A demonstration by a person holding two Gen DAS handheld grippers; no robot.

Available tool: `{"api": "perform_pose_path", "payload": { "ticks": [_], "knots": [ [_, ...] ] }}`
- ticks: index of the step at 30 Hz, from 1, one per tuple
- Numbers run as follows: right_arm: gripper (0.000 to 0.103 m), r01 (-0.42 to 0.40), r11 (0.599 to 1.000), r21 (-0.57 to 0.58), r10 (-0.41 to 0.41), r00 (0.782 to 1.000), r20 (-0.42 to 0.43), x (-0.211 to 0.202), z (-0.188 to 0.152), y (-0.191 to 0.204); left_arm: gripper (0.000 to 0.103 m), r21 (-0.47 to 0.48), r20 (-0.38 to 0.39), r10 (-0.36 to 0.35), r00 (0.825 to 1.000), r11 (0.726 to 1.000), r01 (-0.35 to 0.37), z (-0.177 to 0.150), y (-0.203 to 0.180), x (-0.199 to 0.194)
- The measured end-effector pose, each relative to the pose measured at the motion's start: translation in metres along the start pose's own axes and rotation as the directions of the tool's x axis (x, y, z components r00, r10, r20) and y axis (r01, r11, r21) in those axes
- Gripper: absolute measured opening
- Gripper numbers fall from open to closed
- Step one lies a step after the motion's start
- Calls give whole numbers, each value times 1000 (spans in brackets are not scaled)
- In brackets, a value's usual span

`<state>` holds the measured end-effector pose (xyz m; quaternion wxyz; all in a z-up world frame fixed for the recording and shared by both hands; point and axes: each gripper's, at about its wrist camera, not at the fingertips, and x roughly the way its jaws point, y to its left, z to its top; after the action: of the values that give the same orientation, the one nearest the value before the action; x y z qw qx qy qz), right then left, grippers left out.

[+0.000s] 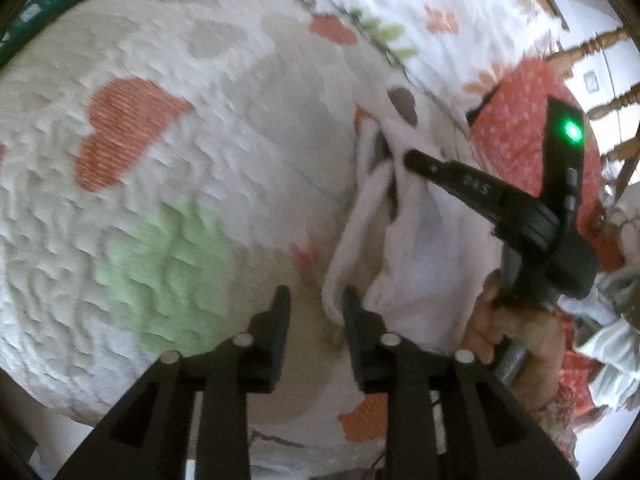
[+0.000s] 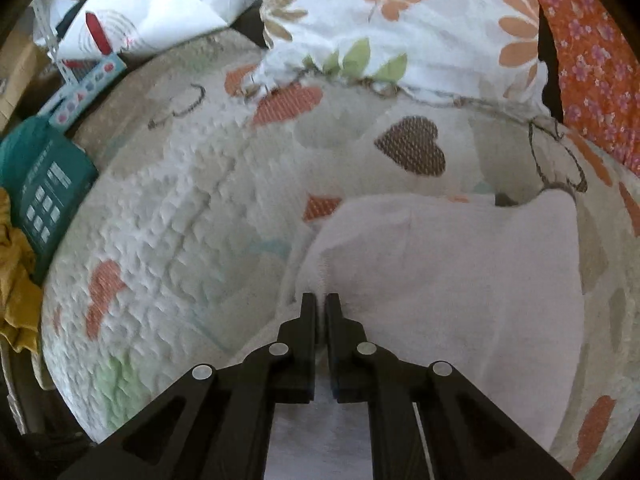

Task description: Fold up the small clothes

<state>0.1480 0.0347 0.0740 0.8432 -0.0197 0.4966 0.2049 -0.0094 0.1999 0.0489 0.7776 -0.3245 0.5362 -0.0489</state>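
A small white garment (image 1: 416,240) lies bunched on a quilted bedspread with hearts (image 1: 160,140). In the left wrist view my left gripper (image 1: 316,300) is open, its right finger touching the garment's near edge. The right gripper (image 1: 412,158) shows there as a black arm, its tip shut on a fold of the cloth. In the right wrist view the right gripper (image 2: 320,300) is shut on the edge of the white garment (image 2: 460,272), which spreads out to the right over the bedspread (image 2: 180,220).
A floral pillow (image 2: 400,28) lies at the head of the bed. An orange flowered cloth (image 2: 592,60) lies on the right. A teal box (image 2: 44,188), a yellow cloth (image 2: 16,280) and white bags (image 2: 132,12) lie off the left side. Wooden chair rails (image 1: 600,52) stand beyond.
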Motion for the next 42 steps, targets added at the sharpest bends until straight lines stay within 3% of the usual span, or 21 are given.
{"api": "perform_pose_path", "payload": {
  "ticks": [4, 9, 11, 13, 14, 16, 18, 19, 20, 22, 24, 30, 35, 36, 37, 38, 39, 41, 42],
  "knots": [
    [6, -65, 997, 53, 65, 998, -2, 11, 16, 8, 29, -33, -8, 1, 1000, 999, -1, 3, 11, 1],
    [6, -113, 989, 92, 120, 989, -80, 47, 11, 10, 32, -58, -11, 16, 1000, 998, -16, 5, 18, 5],
    [9, -175, 975, 139, 188, 978, -86, 51, 7, 1, 35, -58, -10, 20, 1000, 998, -20, 6, 12, 10],
    [11, -267, 937, 224, 291, 954, -78, 47, 7, -14, 38, -48, -12, 28, 1000, 998, -29, 7, 7, 15],
    [13, -320, 906, 276, 349, 935, -63, 41, 7, -24, 39, -39, -14, 33, 999, 999, -33, 7, 3, 17],
    [17, -372, 880, 295, 392, 920, -13, 16, 8, -38, 44, -23, -19, 41, 999, 999, -41, 7, -2, 23],
    [36, -369, 893, 257, 376, 926, 26, -11, 6, -49, 49, -7, -28, 49, 998, 999, -49, 5, -6, 28],
    [53, -341, 911, 231, 339, 940, 48, -29, 1, -57, 52, -2, -33, 52, 998, 999, -52, 5, -8, 31],
    [61, -305, 929, 212, 298, 952, 65, -43, -5, -66, 53, 3, -37, 52, 998, 999, -52, 5, -9, 33],
    [63, -187, 966, 179, 177, 982, 68, -68, -28, -84, 57, 6, -44, 49, 998, 999, -49, 5, -11, 38],
    [65, -126, 978, 167, 120, 992, 46, -78, -55, -97, 59, 9, -55, 40, 998, 999, -39, 5, -14, 42],
    [69, -135, 975, 177, 124, 990, 72, -95, -123, -107, 60, 33, -73, 35, 997, 999, -33, 1, -21, 51],
    [77, -68, 998, -12, 69, 989, 128, -106, -159, -70, 59, 32, -85, 10, 996, 999, -8, 1, -24, 54],
    [78, -21, 997, -68, 30, 990, 139, -103, -163, -59, 48, 28, -90, 3, 996, 1000, 0, 2, -25, 55],
    [80, 24, 994, -106, -9, 989, 147, -100, -166, -52, 28, 28, -100, -1, 995, 1000, 4, 2, -27, 57],
    [80, 111, 982, -152, -86, 983, 162, -93, -168, -44, 16, 27, -114, -13, 993, 1000, 16, 1, -29, 58],
    [78, 187, 967, -174, -157, 973, 172, -86, -169, -39, 15, 21, -122, -29, 992, 999, 32, 1, -31, 59],
    [30, 211, 968, -138, -187, 968, 170, -82, -165, -45, 13, 27, -116, -55, 992, 998, 59, -2, -39, 54],
    [21, 165, 982, -89, -149, 975, 163, -86, -162, -53, 13, 42, -106, -61, 993, 997, 65, -4, -44, 49]
  ]
}}
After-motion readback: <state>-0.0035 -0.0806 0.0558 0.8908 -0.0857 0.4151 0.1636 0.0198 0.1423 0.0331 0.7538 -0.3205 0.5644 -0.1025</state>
